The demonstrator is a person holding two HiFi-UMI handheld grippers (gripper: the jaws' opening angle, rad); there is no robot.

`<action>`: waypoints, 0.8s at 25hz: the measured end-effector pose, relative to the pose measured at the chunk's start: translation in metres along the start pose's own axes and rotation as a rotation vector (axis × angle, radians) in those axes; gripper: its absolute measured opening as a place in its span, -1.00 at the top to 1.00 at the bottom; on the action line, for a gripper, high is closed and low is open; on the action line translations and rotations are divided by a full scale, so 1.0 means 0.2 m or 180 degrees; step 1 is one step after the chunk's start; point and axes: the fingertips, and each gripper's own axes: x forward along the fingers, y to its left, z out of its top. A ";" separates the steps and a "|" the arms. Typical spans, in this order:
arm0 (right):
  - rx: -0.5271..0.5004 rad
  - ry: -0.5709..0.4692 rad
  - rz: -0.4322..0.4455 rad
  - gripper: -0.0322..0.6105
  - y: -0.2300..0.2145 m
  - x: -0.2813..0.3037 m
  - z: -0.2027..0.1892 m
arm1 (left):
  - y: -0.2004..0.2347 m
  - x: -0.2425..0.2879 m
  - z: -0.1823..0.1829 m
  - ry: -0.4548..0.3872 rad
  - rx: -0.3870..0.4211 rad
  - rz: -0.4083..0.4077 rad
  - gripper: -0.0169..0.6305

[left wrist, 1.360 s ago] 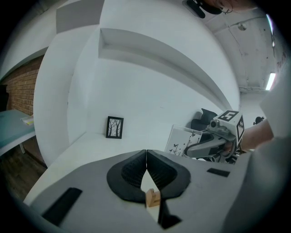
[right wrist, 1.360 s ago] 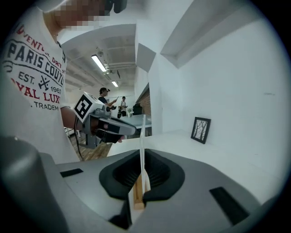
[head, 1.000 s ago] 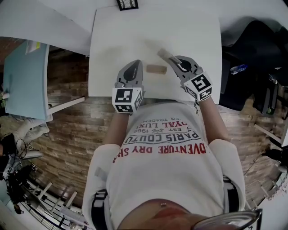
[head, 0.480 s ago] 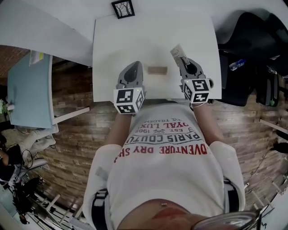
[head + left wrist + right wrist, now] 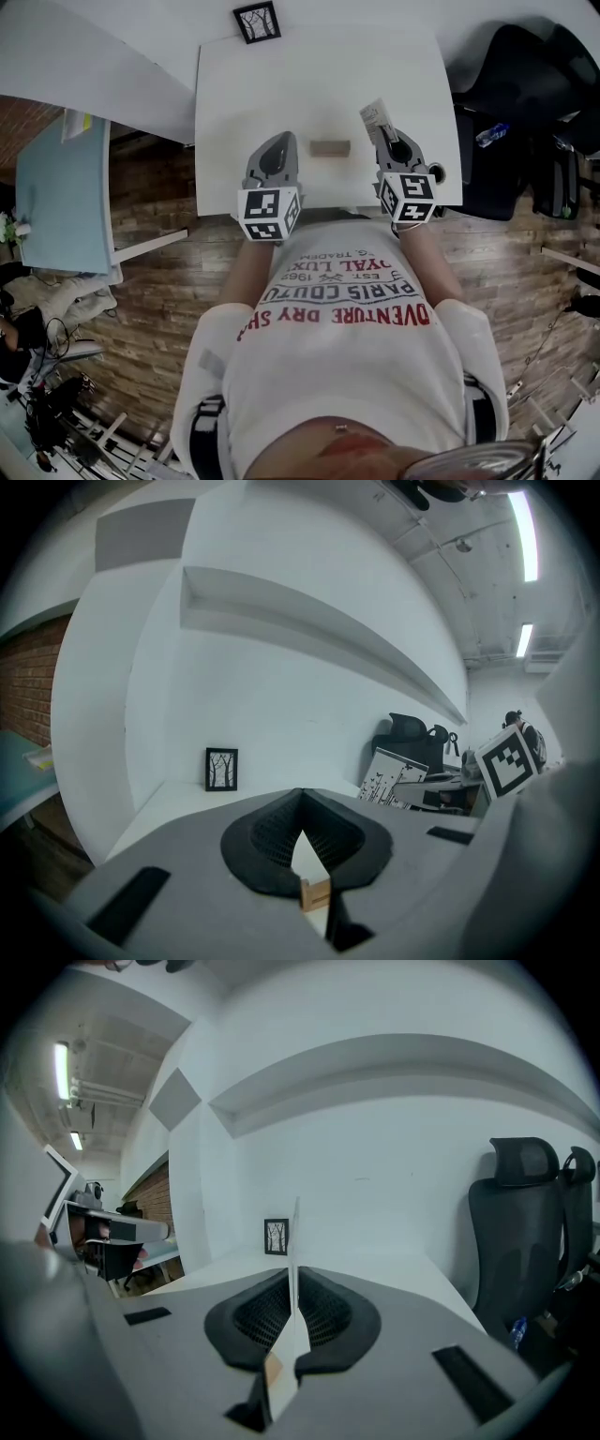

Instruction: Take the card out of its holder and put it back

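Note:
A small wooden card holder point(image 5: 330, 148) lies on the white table point(image 5: 309, 75) between my two grippers, with no card in it. The white printed card point(image 5: 374, 116) is pinched edge-on in my right gripper point(image 5: 384, 133), to the right of the holder and clear of it. In the right gripper view the card point(image 5: 293, 1269) stands upright between the shut jaws of that gripper point(image 5: 292, 1309). My left gripper point(image 5: 280, 142) rests left of the holder, apart from it. Its jaws point(image 5: 300, 803) meet at the tips with nothing held. From there the card point(image 5: 394, 780) shows at the right.
A small framed picture point(image 5: 256, 21) stands at the table's far edge against the white wall. A black office chair point(image 5: 511, 75) is to the table's right, and a pale blue table point(image 5: 61, 178) is off to the left. The person's torso is close to the front edge.
My right gripper has carried the card to the right and a little nearer, away from above the holder. The left gripper has hardly moved.

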 end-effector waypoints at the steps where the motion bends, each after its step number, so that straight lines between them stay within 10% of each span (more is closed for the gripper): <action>1: -0.0004 -0.0005 -0.0002 0.79 0.00 0.00 0.00 | 0.00 0.00 0.00 -0.0001 -0.0002 -0.0005 0.87; 20: -0.0093 0.0051 0.0329 0.79 0.00 0.05 0.01 | 0.01 0.05 0.00 -0.0022 -0.0139 -0.0001 0.87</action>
